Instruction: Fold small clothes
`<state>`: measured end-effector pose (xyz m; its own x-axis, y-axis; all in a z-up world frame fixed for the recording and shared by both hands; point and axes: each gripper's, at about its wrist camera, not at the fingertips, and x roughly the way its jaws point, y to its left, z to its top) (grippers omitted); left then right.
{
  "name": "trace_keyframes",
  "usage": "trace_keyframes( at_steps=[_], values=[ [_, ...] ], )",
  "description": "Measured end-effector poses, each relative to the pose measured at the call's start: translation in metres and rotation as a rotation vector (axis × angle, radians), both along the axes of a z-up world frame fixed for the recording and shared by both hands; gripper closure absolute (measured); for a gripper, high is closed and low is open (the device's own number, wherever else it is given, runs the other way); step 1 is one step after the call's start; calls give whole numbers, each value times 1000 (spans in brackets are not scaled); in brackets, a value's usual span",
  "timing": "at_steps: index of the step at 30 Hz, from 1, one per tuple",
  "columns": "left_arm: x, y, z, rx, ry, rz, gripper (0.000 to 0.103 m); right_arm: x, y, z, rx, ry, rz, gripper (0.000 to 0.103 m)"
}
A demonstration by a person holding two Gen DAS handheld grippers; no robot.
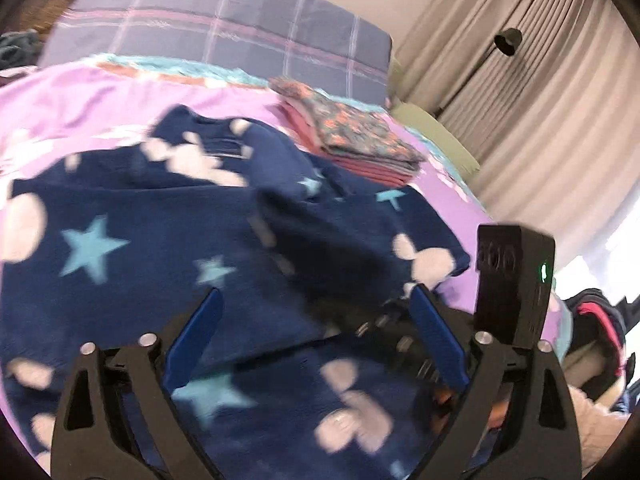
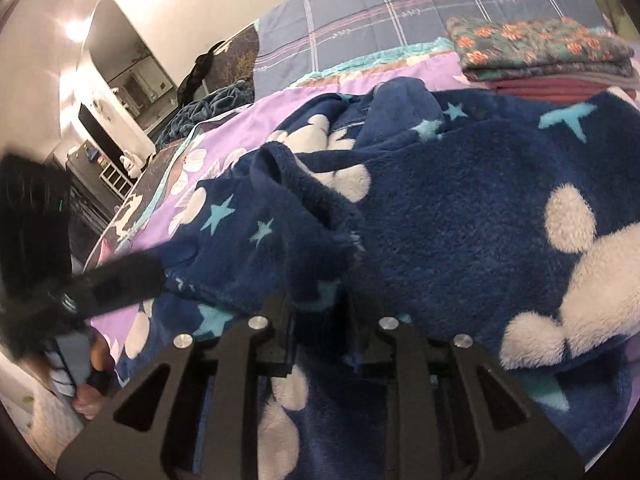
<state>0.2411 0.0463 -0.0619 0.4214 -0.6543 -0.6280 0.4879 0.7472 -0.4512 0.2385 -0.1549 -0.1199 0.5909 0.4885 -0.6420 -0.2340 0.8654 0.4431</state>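
Fleece covers most of both views: a navy fleece garment (image 1: 168,216) printed with pale blue stars and whitish mouse-head shapes lies rumpled across a lilac bedspread (image 1: 80,100). Starting at the left of the left wrist view, the bedspread shows as a pink-violet band beyond the fleece, and behind it a grey-blue plaid pillow (image 1: 224,28) stands against the wall. Low in the middle, the left gripper (image 1: 316,300) hovers over the fleece with its blue-lined fingers (image 1: 200,328) spread wide apart and nothing between them; this view is motion-blurred. Further right, a stack of folded clothes (image 1: 352,140) with a floral piece on top sits on the bedspread just beyond the garment's far edge, and grey curtains (image 1: 520,92) hang at the far right. In the right wrist view, the left edge holds a dresser with a mirror (image 2: 120,60) and the blurred black body of the other tool. Toward the centre, the right gripper (image 2: 320,292) has its two fingers drawn close together on a raised fold of the navy fleece garment (image 2: 440,220), which bunches up and rises from between them. To the right the fleece spreads flatter, showing a large white mouse-head print. At the upper right the same stack of folded clothes (image 2: 540,48) rests behind the garment, near the plaid pillow (image 2: 400,8).
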Motion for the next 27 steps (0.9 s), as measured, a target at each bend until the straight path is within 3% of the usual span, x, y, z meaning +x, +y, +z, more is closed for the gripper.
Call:
trace_keyframes(
  at_steps=[3, 7, 8, 9, 10, 12, 13, 17, 23, 27],
  values=[
    [19, -15, -10, 32, 57, 36, 3, -6, -1, 4, 3, -8, 20, 70],
    [40, -21, -32, -48, 197, 45, 3, -17, -1, 7, -24, -11, 52, 61],
    [42, -22, -35, -48, 200, 52, 8, -19, -2, 7, -34, -9, 55, 60],
    [43, -25, -37, -38, 186, 57, 27, -22, -2, 7, -43, -7, 57, 60],
    [43, -27, -37, -15, 166, 57, 38, -25, -3, 8, -48, -7, 58, 60],
    [43, -31, -36, 6, 160, 51, 90, -33, -8, 10, -56, -15, 52, 58],
    [45, -31, -35, -3, 166, 48, 94, -36, -11, 11, -56, -21, 46, 57],
    [40, -24, -4, -19, 71, 62, 94, -47, -33, 11, -20, -45, -25, 55],
    [15, -2, 63, -49, -113, 59, 94, -38, -59, -10, 68, 61, -129, 51],
    [5, 31, 78, 21, -182, 131, 94, -36, -58, -11, 68, 57, -123, 49]
  ],
)
